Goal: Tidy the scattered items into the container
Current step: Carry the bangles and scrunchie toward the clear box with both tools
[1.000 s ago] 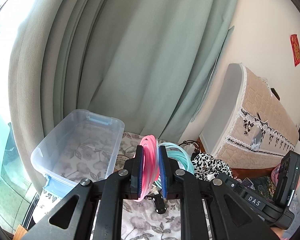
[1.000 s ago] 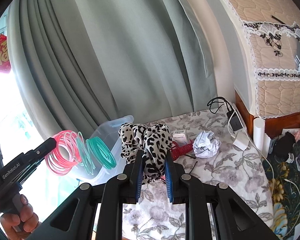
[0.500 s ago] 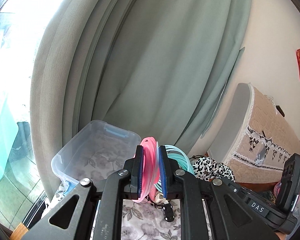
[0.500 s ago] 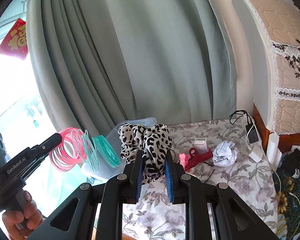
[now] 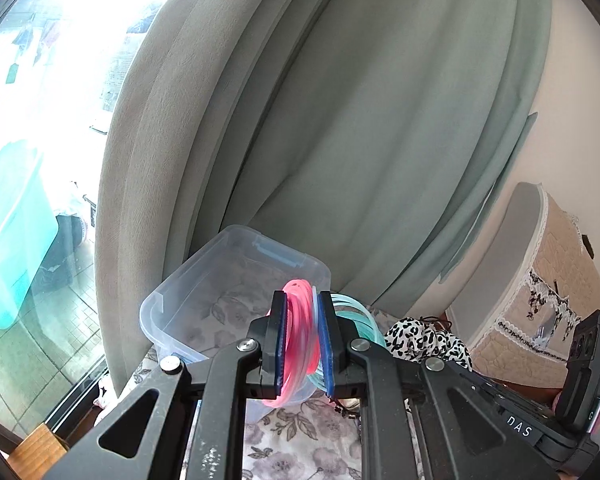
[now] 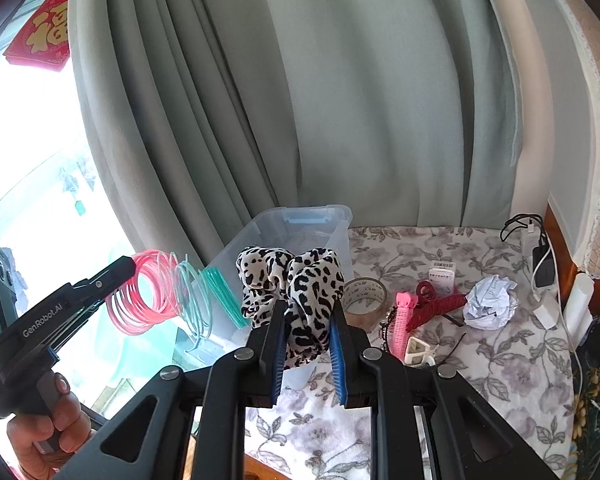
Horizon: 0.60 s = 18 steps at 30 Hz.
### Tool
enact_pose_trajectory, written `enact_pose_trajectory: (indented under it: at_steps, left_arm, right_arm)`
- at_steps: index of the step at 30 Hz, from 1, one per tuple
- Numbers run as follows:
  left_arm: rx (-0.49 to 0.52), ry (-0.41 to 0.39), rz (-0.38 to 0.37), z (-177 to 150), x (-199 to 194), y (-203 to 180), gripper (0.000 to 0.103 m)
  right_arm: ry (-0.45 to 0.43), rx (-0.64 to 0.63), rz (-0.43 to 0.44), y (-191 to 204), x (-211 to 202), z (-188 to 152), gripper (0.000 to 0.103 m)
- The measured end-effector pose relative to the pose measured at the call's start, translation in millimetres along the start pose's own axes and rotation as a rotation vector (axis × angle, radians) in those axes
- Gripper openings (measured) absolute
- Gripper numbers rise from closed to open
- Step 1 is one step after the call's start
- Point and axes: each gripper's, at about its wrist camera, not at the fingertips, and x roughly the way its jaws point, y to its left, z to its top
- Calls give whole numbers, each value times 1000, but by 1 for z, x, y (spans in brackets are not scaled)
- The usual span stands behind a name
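The left gripper point(image 5: 302, 340) is clamping a bundle of pink and teal coil rings point(image 5: 300, 340), its jaws pinching the pink loops while the teal ones are hanging loose to the side, a hold that keeps the springy bundle from unravelling. The right gripper point(image 6: 306, 344) is squeezing a leopard-print scrunchie point(image 6: 296, 284) by its lower fold, so the soft fabric is bunching up above the jaws. Both loads are hanging in the air just beside the clear plastic container point(image 6: 300, 220), which is sitting at the corner of the floral-covered table point(image 6: 440, 248) against the curtain point(image 6: 300, 100), apparently empty. Judging from this, each item is being carried toward the bin for dropping. A tape roll point(image 6: 365, 296), a pink hair roller point(image 6: 404, 320), a red claw clip point(image 6: 440, 300) and crumpled paper point(image 6: 490, 300) are lying on the table, not yet tidied.
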Motion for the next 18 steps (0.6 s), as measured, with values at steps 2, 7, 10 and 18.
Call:
enact_pose_trajectory:
  at_steps: [2, 7, 10, 18]
  left_arm:
    - [-16, 13, 12, -2, 8, 9, 15]
    - [-56, 44, 42, -8, 27, 30, 15]
    - [-80, 59, 54, -5, 37, 44, 15]
    - [-105, 72, 78, -6, 58, 61, 15]
  right_arm:
    - [24, -12, 8, 5, 12, -1, 21]
    - [81, -39, 24, 16, 41, -4, 21]
    - [110, -51, 33, 21, 57, -5, 21]
    - [153, -79, 64, 36, 92, 1, 21]
